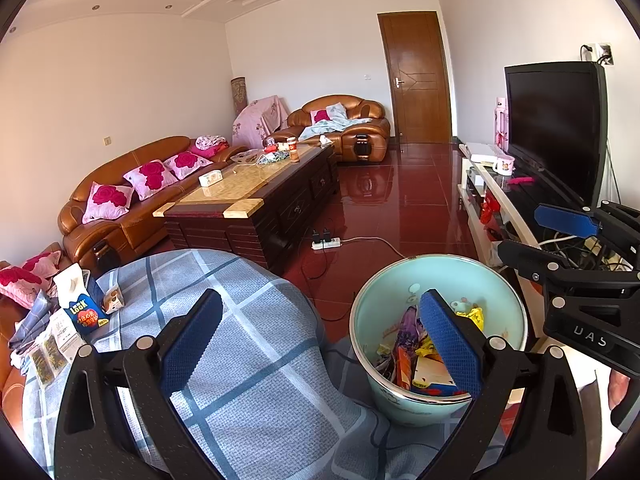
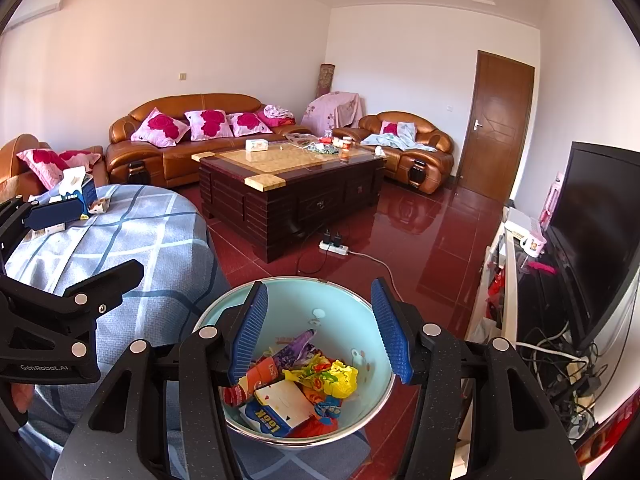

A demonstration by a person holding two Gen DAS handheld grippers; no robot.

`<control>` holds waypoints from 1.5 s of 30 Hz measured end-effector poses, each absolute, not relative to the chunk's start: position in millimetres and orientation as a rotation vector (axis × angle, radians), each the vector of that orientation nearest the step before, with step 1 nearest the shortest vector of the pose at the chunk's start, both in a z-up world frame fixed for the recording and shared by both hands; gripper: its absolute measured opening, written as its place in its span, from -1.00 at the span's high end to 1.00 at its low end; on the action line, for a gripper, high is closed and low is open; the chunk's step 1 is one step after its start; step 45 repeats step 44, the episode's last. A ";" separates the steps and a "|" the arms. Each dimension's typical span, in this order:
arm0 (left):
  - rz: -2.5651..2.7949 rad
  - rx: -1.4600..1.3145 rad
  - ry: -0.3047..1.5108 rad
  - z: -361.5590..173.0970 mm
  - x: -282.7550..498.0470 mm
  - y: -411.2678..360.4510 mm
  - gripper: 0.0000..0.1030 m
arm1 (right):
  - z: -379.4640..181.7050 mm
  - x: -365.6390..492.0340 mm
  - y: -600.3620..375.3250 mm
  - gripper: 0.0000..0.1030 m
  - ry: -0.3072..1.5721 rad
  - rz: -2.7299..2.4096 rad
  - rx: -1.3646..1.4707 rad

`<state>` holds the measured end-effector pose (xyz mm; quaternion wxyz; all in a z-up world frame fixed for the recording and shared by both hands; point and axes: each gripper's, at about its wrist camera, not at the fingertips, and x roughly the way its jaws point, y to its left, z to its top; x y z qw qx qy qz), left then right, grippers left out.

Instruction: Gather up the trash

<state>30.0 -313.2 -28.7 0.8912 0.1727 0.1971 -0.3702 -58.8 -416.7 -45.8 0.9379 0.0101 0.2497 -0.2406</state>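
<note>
A pale blue bin (image 2: 332,296) stands on the red floor beside the plaid-covered table (image 2: 132,236). It holds several wrappers and a blue LOOK box (image 2: 276,414). My right gripper (image 2: 320,332) hangs over the bin, open, with nothing between its blue pads. My left gripper (image 1: 320,340) is open and empty too, with one finger over the plaid cloth (image 1: 248,340) and the other over the bin (image 1: 440,280). Another blue LOOK box (image 1: 85,313), a white carton (image 1: 71,283) and small packets lie at the table's far left.
A dark coffee table (image 1: 256,200) and tan sofas (image 1: 120,216) fill the room's left and back. A power strip (image 1: 326,243) with cables lies on the floor past the bin. A TV (image 1: 556,128) on its stand with tangled wires is at the right.
</note>
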 end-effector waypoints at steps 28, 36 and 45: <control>-0.784 0.383 0.415 -35.2 32.3 -314.7 -0.88 | -46.4 -56.3 -416.7 -0.07 0.514 -0.484 0.016; -0.779 0.394 0.388 -35.6 27.3 -316.0 -0.88 | -47.7 -55.7 -416.1 -0.07 0.517 -0.481 0.016; -0.782 0.379 0.410 -31.3 29.3 -306.4 -0.88 | -49.9 -50.9 -412.5 -0.20 0.523 -0.471 0.013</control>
